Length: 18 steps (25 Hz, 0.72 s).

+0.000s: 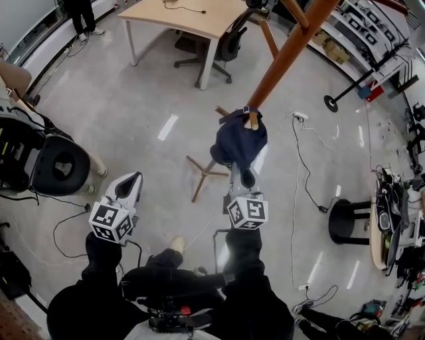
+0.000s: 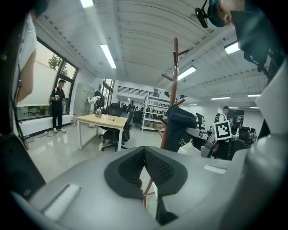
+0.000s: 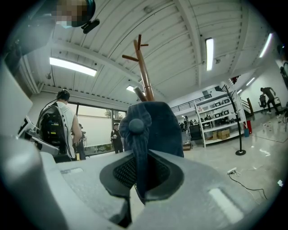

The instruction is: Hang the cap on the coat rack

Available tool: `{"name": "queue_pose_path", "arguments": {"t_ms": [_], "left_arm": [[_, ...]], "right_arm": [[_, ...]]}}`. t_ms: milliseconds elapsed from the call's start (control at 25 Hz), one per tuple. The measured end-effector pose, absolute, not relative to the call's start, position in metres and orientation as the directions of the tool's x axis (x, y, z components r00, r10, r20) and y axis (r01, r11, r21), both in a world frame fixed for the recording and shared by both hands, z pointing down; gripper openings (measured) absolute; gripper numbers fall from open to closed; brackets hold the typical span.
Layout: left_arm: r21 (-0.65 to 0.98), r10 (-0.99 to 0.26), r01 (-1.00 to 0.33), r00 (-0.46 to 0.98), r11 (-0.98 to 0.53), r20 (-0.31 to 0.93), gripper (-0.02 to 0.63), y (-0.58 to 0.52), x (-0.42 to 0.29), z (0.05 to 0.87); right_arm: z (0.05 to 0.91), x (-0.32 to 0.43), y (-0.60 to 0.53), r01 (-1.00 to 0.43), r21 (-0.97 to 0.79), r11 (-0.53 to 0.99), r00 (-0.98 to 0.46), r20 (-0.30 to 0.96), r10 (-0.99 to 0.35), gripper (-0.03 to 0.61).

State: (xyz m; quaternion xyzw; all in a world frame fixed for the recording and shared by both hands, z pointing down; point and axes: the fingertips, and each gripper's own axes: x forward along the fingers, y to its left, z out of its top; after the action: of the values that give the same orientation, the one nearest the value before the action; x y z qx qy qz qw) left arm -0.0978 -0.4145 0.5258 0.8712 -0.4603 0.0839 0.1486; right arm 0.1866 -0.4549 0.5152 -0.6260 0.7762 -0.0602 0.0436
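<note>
A dark navy cap (image 1: pixel 238 141) is draped over a low peg (image 1: pixel 252 119) of the brown wooden coat rack (image 1: pixel 287 56), whose pole slants up to the top right. My right gripper (image 1: pixel 244 174) is just below the cap and shut on its hanging edge. In the right gripper view the cap's fabric (image 3: pixel 150 123) runs down between the black pads (image 3: pixel 121 173), with the rack's pole (image 3: pixel 144 67) rising behind it. My left gripper (image 1: pixel 133 178) hangs to the left, well away from the rack, jaws shut with nothing between them (image 2: pixel 145 155). From there I see the cap (image 2: pixel 180 128) on the rack (image 2: pixel 174 76).
The rack's splayed legs (image 1: pixel 199 174) stand on the grey floor. A wooden desk (image 1: pixel 186 16) and an office chair (image 1: pixel 226 43) are behind. A black stool (image 1: pixel 345 222) and floor cables (image 1: pixel 295 172) lie to the right. A round black seat (image 1: pixel 61 166) is at left.
</note>
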Motion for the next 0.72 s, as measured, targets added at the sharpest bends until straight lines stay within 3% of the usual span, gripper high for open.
{"name": "queue_pose_path", "arguments": {"t_ms": [400, 720], "left_arm": [[0.179, -0.776, -0.824, 0.566, -0.537, 0.278, 0.003, -0.41, -0.098, 0.518], [0.186, -0.77, -0.815, 0.579, -0.548, 0.269, 0.003, -0.401, -0.095, 0.514]], "right_arm": [[0.508, 0.188, -0.455, -0.972, -0.146, 0.186, -0.189, 0.003, -0.982, 0.017], [0.501, 0.19, -0.451, -0.97, -0.151, 0.189, -0.194, 0.014, -0.981, 0.071]]}}
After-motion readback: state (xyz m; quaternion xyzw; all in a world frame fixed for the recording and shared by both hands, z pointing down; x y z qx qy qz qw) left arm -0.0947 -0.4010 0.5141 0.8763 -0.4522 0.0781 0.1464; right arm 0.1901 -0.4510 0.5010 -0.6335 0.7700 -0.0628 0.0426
